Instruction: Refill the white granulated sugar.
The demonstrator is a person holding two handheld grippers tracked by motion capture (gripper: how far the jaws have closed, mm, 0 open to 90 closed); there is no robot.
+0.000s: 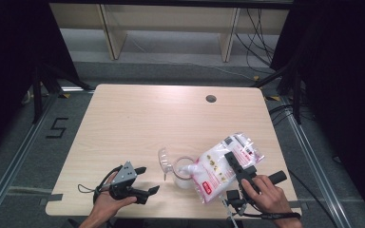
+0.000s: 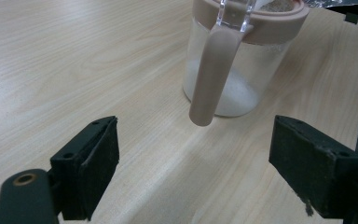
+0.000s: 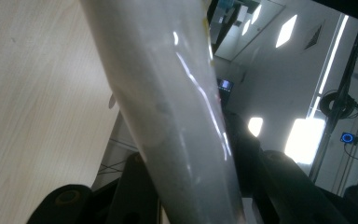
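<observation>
1. My right gripper, lower right of the high view, is clamped on the tilted bag.
2. The bag's mouth sits over the jar, lower centre of the surface.
3. Left gripper rests jaws apart, lower left, empty.
4. Step: pouring. Next: I'd tilt more, keep the mouth over the jar.

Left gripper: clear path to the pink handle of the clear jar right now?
Probably yes. The left gripper has its jaws open and empty, facing the pink handle of the clear plastic jar, with bare wooden table between. The right gripper holds the white powder bag tilted over the jar's top, away from the handle.
</observation>
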